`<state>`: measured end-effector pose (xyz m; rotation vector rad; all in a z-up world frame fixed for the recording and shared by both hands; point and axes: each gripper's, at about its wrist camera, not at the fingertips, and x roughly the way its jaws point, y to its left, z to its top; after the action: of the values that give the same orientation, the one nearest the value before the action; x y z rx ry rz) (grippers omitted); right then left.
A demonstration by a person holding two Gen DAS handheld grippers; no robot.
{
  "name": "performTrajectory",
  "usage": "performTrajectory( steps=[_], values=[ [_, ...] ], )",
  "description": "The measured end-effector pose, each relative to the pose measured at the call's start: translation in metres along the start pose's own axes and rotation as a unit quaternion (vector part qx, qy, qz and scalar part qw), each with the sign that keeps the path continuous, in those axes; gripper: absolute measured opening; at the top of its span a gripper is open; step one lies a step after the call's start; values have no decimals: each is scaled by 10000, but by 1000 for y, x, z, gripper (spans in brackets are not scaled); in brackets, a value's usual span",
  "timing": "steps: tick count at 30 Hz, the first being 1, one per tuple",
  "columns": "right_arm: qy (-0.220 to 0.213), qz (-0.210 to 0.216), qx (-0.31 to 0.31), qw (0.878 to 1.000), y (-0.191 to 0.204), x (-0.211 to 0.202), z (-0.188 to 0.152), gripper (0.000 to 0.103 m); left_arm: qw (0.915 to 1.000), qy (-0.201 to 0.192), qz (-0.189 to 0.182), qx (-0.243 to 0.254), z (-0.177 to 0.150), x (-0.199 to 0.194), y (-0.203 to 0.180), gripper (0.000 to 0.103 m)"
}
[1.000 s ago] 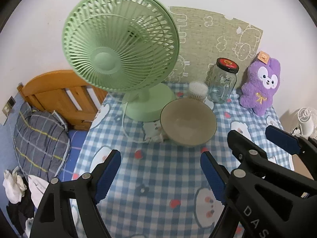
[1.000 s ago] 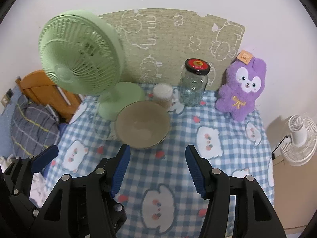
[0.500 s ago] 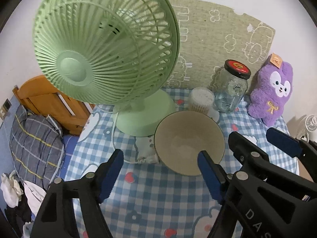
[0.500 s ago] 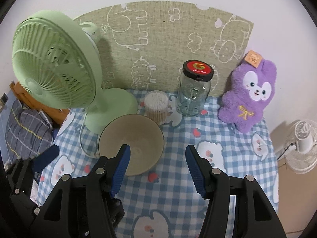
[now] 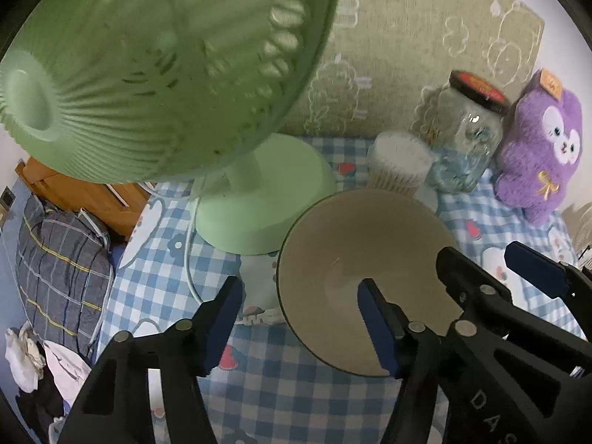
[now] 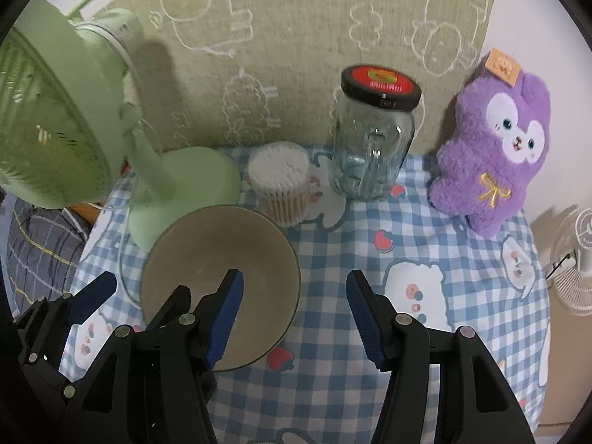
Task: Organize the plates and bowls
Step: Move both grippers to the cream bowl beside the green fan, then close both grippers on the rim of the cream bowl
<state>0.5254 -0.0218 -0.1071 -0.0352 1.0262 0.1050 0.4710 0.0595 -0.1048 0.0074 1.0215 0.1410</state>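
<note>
While both tongs hang wide open holding nothing, the beige bowl (image 6: 218, 281) sits on the checked tabletop (image 6: 407, 244) at 5 o'clock from the green fan (image 5: 155, 66). Left tongs (image 5: 299, 322) straddle its left rim, right tongs (image 6: 294, 314) its right rim. Fan's blurry and cut off up top.

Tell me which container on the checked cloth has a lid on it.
The glass jar, capped by a black-rimmed red lid. The beige bowl and the cotton-swab tub beside it are both open on top.
</note>
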Motion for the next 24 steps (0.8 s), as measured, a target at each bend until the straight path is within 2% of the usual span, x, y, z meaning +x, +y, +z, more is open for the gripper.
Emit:
performTrajectory(
  steps=[5,10,11,12,13,17,21,24],
  values=[
    [59,-3,28,10000,-4,17,-2,62,10000,78,37,-3,-1,16,2,58],
    [95,-70,-5,9999,-4,29,-4,61,9997,235,-16,-28,-5,32,3,46],
    [102,-76,7,9999,-5,31,-5,58,9997,242,-11,-40,-6,34,4,45],
    [93,-52,19,9999,-5,33,-6,48,9996,262,8,-57,-5,36,4,42],
    [66,-17,29,10000,-5,34,-7,45,9996,288,35,-72,-6,38,5,40],
    [-79,-65,23,9999,-5,36,-8,37,9996,228,126,-108,-5,40,6,33],
    [-50,-40,66,10000,-6,38,-6,30,9996,226,20,-159,-1,42,7,26],
    [-16,41,94,9999,-7,39,-5,22,9996,236,-66,-149,1,44,6,16]
  ],
)
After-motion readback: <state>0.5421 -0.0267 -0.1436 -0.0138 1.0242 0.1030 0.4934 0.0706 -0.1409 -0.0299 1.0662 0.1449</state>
